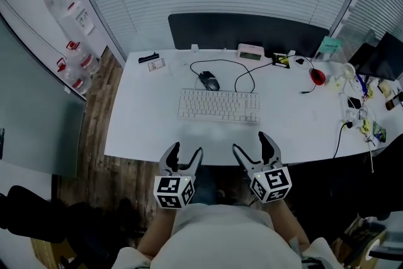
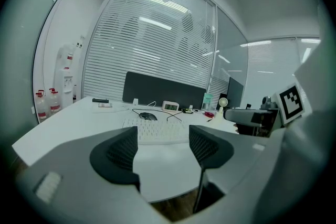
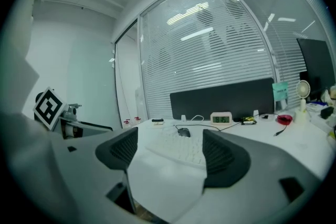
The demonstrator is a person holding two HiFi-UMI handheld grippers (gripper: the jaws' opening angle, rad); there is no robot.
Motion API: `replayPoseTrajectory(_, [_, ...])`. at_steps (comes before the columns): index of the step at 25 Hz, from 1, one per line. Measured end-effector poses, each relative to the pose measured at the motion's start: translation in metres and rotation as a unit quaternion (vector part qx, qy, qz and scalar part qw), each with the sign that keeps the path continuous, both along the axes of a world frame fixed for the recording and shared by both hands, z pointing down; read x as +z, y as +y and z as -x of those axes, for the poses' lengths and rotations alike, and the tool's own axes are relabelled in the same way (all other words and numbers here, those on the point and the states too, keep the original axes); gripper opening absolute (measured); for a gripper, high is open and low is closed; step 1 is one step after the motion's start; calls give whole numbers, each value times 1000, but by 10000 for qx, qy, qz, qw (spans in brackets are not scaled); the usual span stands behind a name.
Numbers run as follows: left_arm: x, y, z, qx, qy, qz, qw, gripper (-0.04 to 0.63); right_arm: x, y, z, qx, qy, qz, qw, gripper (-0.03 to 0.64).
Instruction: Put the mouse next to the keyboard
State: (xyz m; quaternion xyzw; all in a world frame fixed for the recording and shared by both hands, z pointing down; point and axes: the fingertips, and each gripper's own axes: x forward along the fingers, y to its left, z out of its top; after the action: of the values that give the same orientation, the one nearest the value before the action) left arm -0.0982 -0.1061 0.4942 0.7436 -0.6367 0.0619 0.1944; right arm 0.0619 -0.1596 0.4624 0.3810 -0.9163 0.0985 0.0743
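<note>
A white keyboard (image 1: 219, 105) lies in the middle of the white desk (image 1: 138, 129). Just behind its left end sits a dark wired mouse (image 1: 209, 80), its black cable looping off to the right. Both also show in the left gripper view, keyboard (image 2: 156, 131) and mouse (image 2: 148, 116), and in the right gripper view, keyboard (image 3: 181, 147) and mouse (image 3: 184, 132). My left gripper (image 1: 187, 154) and right gripper (image 1: 249, 142) hover at the desk's near edge, both open and empty, well short of the keyboard.
Along the desk's back edge stand a small digital clock (image 1: 250, 51), a black divider panel (image 1: 245, 31) and a dark pen-like item (image 1: 148, 58). Cables, a red object (image 1: 318, 77) and a small fan (image 1: 348, 70) crowd the right end. Bottles (image 1: 74, 63) line the left wall.
</note>
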Motion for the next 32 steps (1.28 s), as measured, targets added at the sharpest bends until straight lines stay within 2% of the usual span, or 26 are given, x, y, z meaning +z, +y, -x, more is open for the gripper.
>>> replayPoseTrajectory(11, [4,-58,23,-48,35,4,10000,293,11,-54,20,-78,117,119,9998,362])
replayPoseTrajectory(26, [21,-124,54,-99,174,231,9995,293,45,-167,88,-395,533,260,9975,362])
replayPoseTrajectory(32, [33,-137,62,-92,235,366,9990,293,67,-204,117,-594,879,361,9937,362])
